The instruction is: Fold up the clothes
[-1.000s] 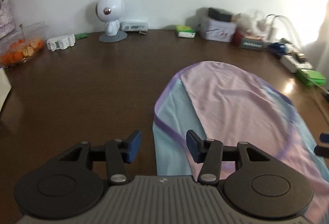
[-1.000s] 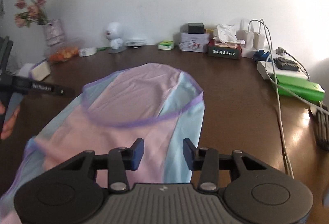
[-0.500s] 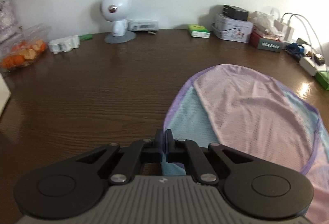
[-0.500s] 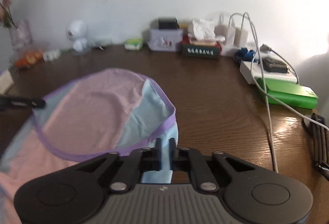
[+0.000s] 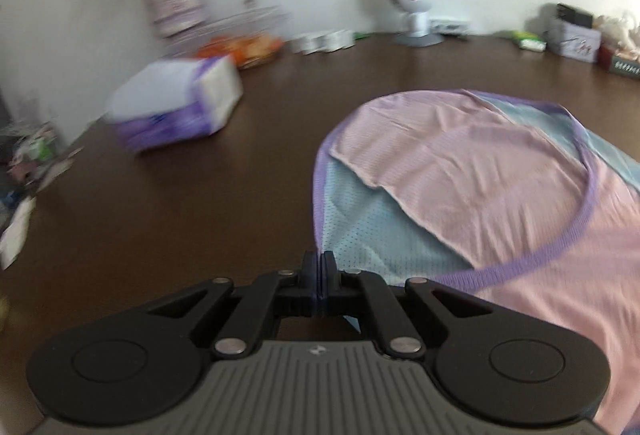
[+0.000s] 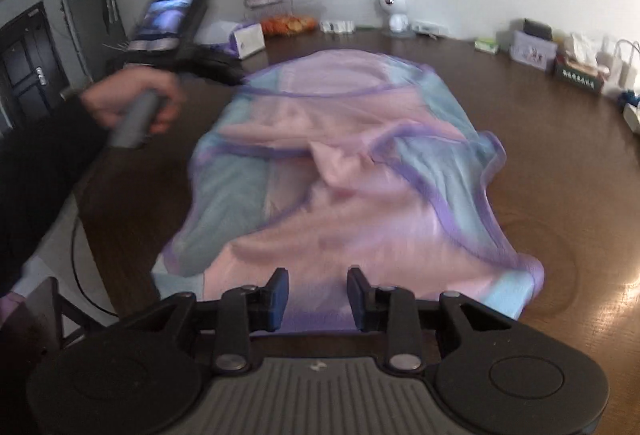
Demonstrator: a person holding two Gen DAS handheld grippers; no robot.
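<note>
A pink and light-blue mesh garment (image 6: 352,171) with purple trim lies on the dark wooden table (image 6: 540,123), its near part folded over in loose creases. My right gripper (image 6: 318,293) hovers open just above the garment's near hem, with nothing between its fingers. In the left wrist view, my left gripper (image 5: 319,275) is shut on the purple-trimmed edge of the garment (image 5: 472,171), low over the table (image 5: 200,219). The right wrist view shows a hand (image 6: 136,103) holding that left gripper at the garment's far left corner.
A tissue pack (image 5: 176,107), a vase of flowers (image 5: 172,3) and a fruit container (image 5: 244,43) stand at the back left. A white round figurine (image 5: 414,7) and small boxes (image 5: 572,35) line the wall. The table's left edge (image 6: 96,243) drops off near a cable.
My right gripper went from open to shut on the hem, then opened and pulled back. The garment's near part now lies folded over. My left gripper shut on the edge and swung left.
</note>
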